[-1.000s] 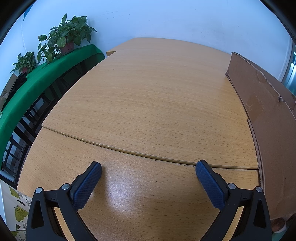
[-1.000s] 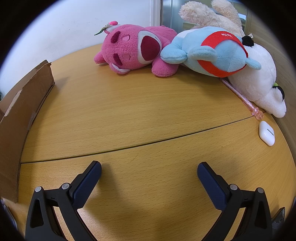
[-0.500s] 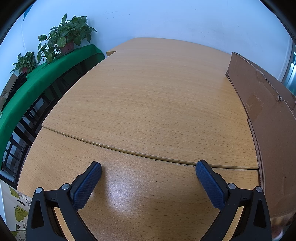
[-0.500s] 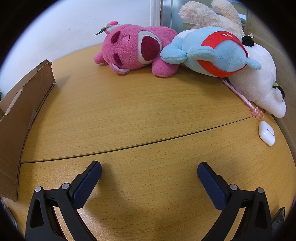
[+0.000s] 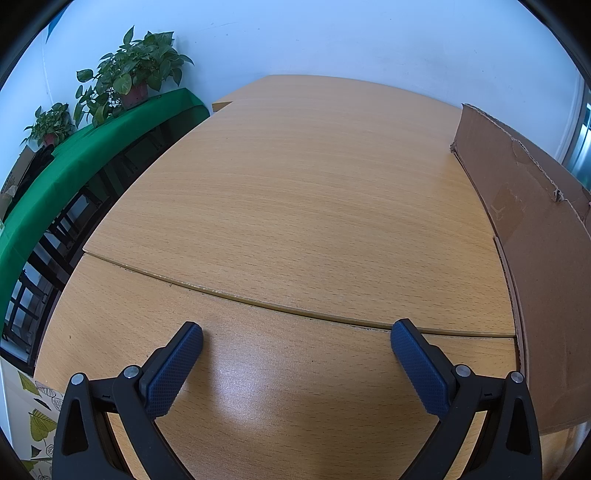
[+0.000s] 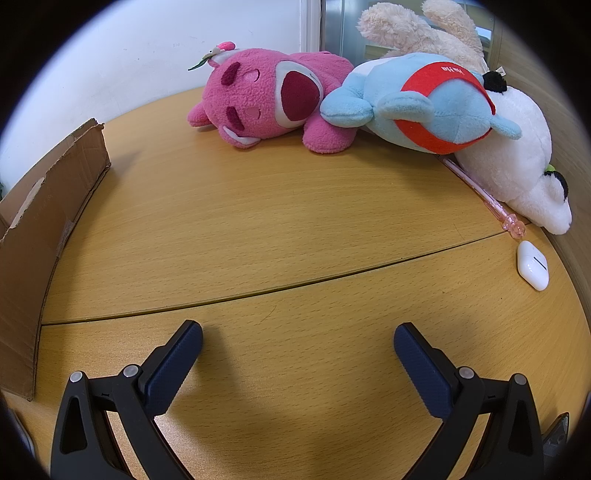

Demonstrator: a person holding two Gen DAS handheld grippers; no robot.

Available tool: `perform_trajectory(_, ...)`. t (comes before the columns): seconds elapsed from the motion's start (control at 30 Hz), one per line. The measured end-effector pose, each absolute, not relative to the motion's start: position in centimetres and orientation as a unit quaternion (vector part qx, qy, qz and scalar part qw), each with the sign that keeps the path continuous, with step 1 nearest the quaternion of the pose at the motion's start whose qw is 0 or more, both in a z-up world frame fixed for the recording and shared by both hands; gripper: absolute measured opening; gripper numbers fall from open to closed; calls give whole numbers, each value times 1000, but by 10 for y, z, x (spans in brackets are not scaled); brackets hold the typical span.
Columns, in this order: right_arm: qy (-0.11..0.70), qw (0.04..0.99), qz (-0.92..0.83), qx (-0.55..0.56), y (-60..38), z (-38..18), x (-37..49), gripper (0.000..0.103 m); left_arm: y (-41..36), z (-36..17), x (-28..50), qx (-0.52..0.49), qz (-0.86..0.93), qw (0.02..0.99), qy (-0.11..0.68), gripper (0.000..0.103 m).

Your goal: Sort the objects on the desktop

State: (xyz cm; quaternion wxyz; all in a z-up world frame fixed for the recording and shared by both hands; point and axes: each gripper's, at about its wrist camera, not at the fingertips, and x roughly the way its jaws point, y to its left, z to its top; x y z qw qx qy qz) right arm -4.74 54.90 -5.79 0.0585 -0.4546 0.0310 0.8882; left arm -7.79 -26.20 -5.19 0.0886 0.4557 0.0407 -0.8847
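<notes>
Sorting looks not started; left gripper [image 5: 296, 334] wide apart, empty, over bare desk [image 5: 295, 206]; right gripper [image 6: 297, 335] wide apart, empty; pink plush [image 6: 266, 98], blue plush [image 6: 424, 110], white plush [image 6: 517, 158], pen [image 6: 484, 194], earbud case [image 6: 532, 265] all out on desk, well apart from cardboard box [image 6: 40, 221]; everything left to do.

An office-like room: a beech-laminate desk [image 5: 295, 206] against a white wall [image 5: 332, 33], with potted pothos plants [image 5: 136, 79] on a green-draped shelf [image 5: 55, 173] left of it.
</notes>
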Motion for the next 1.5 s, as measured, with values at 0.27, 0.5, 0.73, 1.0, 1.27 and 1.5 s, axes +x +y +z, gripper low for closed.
perform_trajectory(0.27, 31, 59, 888, -455, 549, -58, -47, 103, -262, -52, -78, 456, -885, 89, 41, 103)
perform_trajectory(0.5, 31, 59, 888, -455, 549, -58, -47, 103, -262, -52, -78, 456, -885, 89, 41, 103)
perform_trajectory(0.73, 31, 59, 888, -455, 549, -58, -47, 103, -262, -52, -78, 456, -885, 89, 41, 103)
perform_trajectory(1.0, 38, 71, 887, -454, 546, -56, -48, 103, -262, -52, -78, 456, -885, 89, 41, 103)
perform_trajectory(1.27, 23, 40, 876, -480, 517, -51, -8, 103, -260, -51, -75, 461, -882, 87, 40, 103)
perform_trajectory(1.5, 12, 3, 894, -447, 479, -11, 82, 103, -203, 56, 18, 377, -926, 11, 20, 103)
